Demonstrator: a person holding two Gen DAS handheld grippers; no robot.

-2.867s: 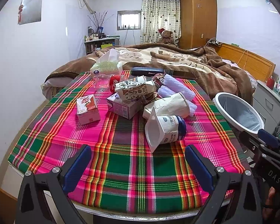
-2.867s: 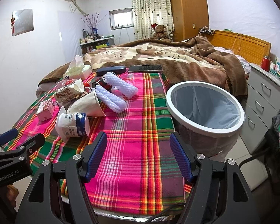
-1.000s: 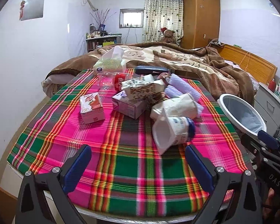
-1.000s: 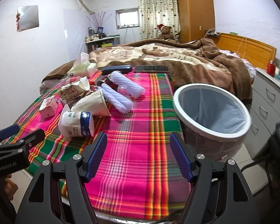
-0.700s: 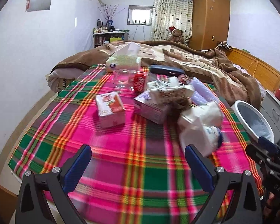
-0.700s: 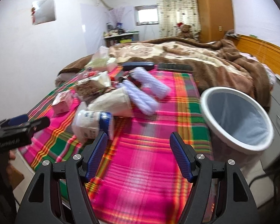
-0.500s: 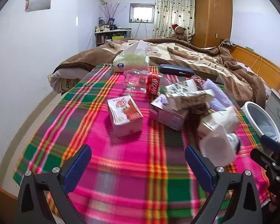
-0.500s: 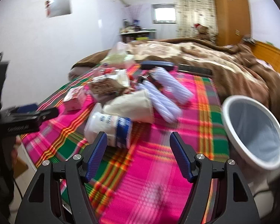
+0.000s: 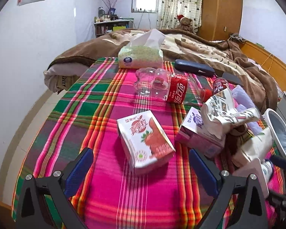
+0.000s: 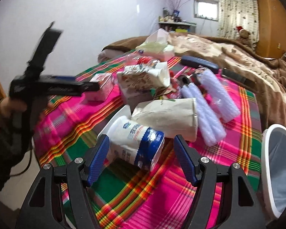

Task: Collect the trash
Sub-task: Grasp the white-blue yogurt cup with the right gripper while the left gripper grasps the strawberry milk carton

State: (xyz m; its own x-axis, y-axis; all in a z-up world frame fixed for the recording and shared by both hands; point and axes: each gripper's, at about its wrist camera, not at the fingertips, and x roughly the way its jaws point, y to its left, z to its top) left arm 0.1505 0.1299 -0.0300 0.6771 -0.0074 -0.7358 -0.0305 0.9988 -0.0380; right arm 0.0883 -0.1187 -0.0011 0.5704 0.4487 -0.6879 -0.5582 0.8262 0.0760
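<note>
The left gripper (image 9: 141, 168) stands wide apart, holding nothing, its blue pads flanking the near end of a strawberry milk carton (image 9: 145, 141) that lies flat on the plaid tablecloth (image 9: 85, 106). The right gripper (image 10: 141, 157) is likewise spread, its fingers either side of a toppled white-and-blue yogurt tub (image 10: 135, 144); contact cannot be told. Behind the tub lie a flattened paper cup (image 10: 167, 118) and crumpled wrappers. The white-rimmed bin (image 10: 280, 171) stands beside the table, at the right.
</note>
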